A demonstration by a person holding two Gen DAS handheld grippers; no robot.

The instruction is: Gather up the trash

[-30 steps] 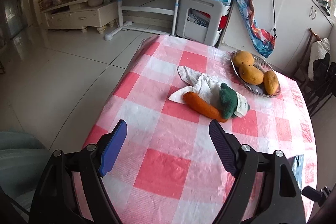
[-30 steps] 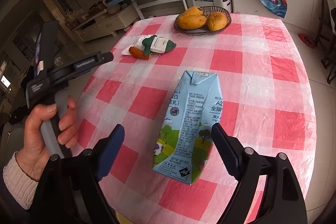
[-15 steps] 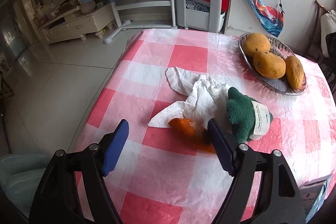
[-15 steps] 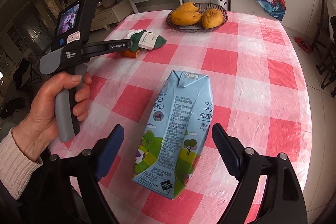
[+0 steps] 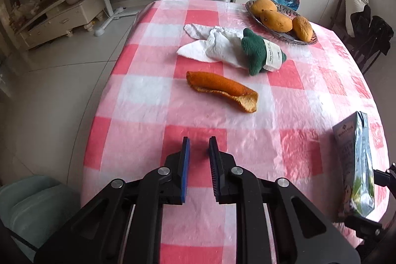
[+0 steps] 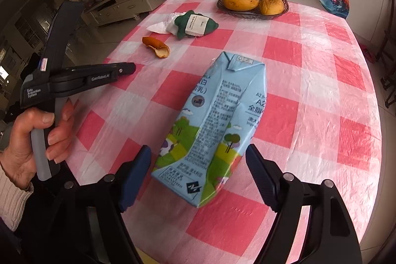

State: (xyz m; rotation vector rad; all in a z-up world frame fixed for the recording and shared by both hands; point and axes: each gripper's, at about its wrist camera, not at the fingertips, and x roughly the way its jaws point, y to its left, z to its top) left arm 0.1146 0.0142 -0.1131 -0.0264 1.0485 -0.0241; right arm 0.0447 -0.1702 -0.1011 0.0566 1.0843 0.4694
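Note:
A light blue milk carton lies on the pink checked tablecloth. My right gripper straddles its near end; its jaws are closing, and a gap shows between each pad and the carton. The carton also shows at the right edge of the left wrist view. An orange peel lies alone on the cloth, just short of a crumpled white tissue. My left gripper hovers nearer than the peel, its jaws closing to a narrow slit with nothing between them. A hand holds the left gripper left of the carton.
A green plush toy with a white label rests against the tissue. A metal dish of mangoes stands at the far right. A pale green seat is at the near left table edge, and dark chairs at the right.
The left jaws have gone from wide around the peel to nearly shut and empty. The left gripper has drawn back. The peel now lies apart from the tissue. The right jaws narrowed slightly around the carton.

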